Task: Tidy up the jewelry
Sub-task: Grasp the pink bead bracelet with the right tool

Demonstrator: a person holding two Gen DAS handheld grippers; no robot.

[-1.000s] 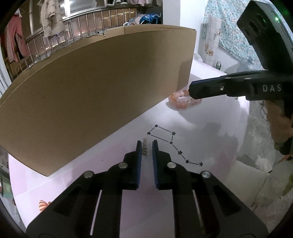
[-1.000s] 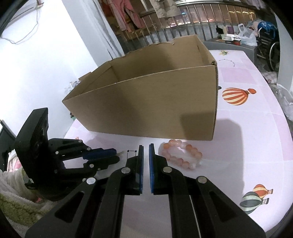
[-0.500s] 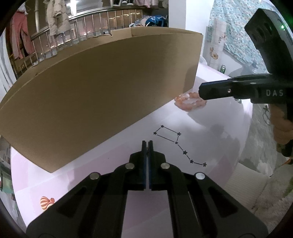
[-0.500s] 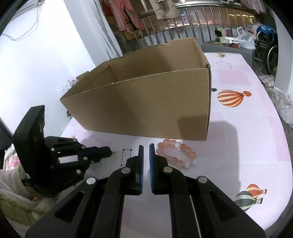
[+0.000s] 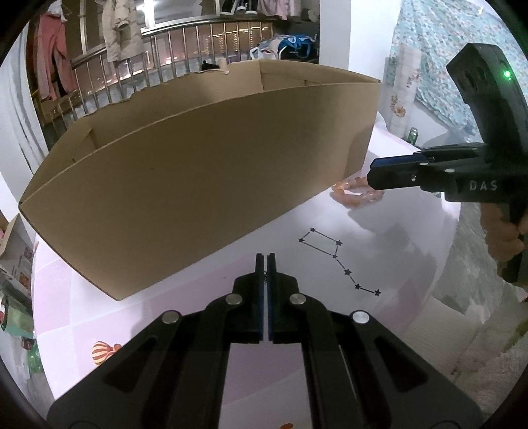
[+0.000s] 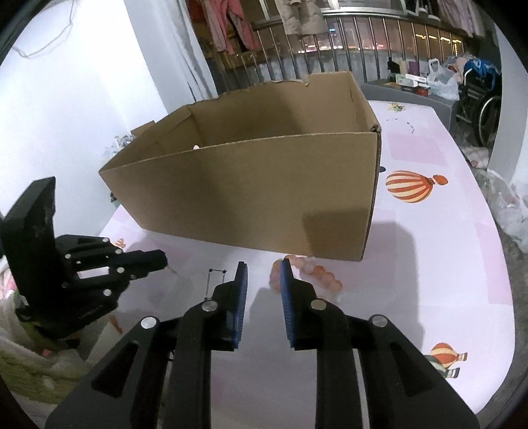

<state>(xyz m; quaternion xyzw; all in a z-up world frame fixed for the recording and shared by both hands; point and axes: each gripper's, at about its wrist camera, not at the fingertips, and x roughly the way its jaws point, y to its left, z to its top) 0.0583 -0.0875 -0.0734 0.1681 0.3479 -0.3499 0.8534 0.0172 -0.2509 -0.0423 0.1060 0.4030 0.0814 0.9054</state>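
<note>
My left gripper [image 5: 264,259] is shut on a small thin chain piece that barely shows between the pads, lifted above the pink table in front of the open cardboard box [image 5: 198,184]. My right gripper [image 6: 263,267] is open, its tips just short of a pink bead bracelet [image 6: 313,272] lying by the box's near right corner. The bracelet also shows in the left wrist view [image 5: 354,194], under the right gripper [image 5: 374,173]. The left gripper shows in the right wrist view [image 6: 158,259]. The box [image 6: 250,191] is open at the top.
The pink tablecloth [image 6: 445,250] carries balloon prints [image 6: 412,186] and a printed star constellation [image 5: 333,254]. A railing with hanging clothes [image 5: 122,29] runs behind the box. The table edge drops off at the right in the left wrist view.
My left gripper closed on the small chain piece and lifted it off the table. My right gripper opened and rose, still by the bracelet.
</note>
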